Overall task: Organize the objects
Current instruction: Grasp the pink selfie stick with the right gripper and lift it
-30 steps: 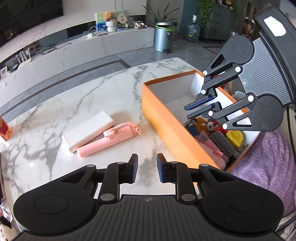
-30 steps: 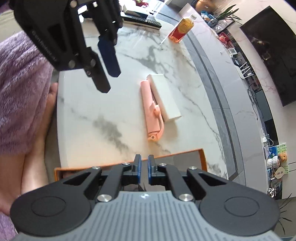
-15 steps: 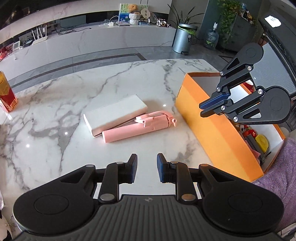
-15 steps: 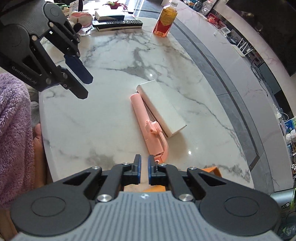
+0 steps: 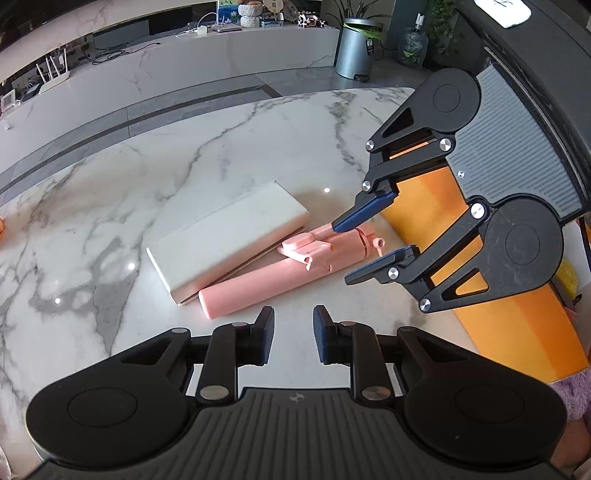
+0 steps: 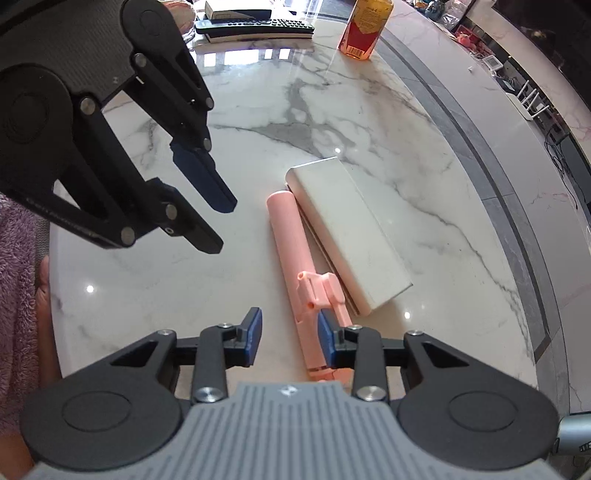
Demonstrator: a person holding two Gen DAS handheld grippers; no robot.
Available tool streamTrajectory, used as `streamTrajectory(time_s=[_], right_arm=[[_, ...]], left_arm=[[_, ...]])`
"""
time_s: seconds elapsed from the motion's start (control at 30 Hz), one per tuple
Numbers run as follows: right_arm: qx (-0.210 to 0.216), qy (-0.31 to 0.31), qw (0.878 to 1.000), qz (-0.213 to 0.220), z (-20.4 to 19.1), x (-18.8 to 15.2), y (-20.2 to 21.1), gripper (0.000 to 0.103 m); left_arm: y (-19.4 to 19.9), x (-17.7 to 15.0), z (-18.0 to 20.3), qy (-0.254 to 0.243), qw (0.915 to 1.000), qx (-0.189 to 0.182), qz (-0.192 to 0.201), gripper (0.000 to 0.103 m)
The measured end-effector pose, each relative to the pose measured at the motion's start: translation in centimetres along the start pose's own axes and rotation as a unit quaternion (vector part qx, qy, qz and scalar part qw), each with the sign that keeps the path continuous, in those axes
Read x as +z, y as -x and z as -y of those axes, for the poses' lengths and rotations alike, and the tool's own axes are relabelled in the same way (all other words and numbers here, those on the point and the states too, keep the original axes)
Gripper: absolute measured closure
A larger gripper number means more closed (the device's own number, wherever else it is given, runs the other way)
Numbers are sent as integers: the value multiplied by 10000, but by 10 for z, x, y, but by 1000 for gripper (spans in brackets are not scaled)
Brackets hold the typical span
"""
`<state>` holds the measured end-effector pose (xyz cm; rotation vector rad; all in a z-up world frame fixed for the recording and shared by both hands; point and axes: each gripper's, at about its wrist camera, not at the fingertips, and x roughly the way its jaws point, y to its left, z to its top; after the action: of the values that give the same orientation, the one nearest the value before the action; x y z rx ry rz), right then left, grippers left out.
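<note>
right gripper (image 6: pixel 286 338), jaws opening and empty, hovers at lower centre over the head of a pink selfie stick (image 6: pixel 295 266) lying against a white box (image 6: pixel 349 236) mid-frame. left gripper (image 5: pixel 293 334), slightly parted, holds nothing. risk: a finger lands on the stick's protruding clamp, skidding it across the marble table (image 6: pixel 332 110).

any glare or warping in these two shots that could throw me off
Left wrist view: small bright glints on the marble table, and the fisheye bends the far counter into an arc; the white box and pink stick stay sharp. Right wrist view: window reflections glare on the table near the remote, and the floor stripe curves.
</note>
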<state>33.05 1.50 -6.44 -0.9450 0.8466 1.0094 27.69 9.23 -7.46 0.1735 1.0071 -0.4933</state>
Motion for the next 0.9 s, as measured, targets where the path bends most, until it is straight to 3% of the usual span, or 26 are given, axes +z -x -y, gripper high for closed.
streamTrajectory(time_s=[0.33,0.4,0.67,0.73,0.9], right_arm=[[-124,674,9974,-232,3,16,-37,66],[-155,704,9970,-278,4,17,-42,74],[-570,1219,9907,-206,-10,13,-44,84],[-797,1477,9858,-74,-16,9,-38,98],[-693,1584,9849,67,-19,4,-20,97]], left_arm=[[-14,4,-14,83,9997,112,-182,77],[-14,3,-17,97,9997,139,-203,77],[-15,4,-20,40,9995,219,-231,77],[-12,6,-20,-20,9995,239,-201,77],[-2,11,-22,-115,9992,353,-175,77]])
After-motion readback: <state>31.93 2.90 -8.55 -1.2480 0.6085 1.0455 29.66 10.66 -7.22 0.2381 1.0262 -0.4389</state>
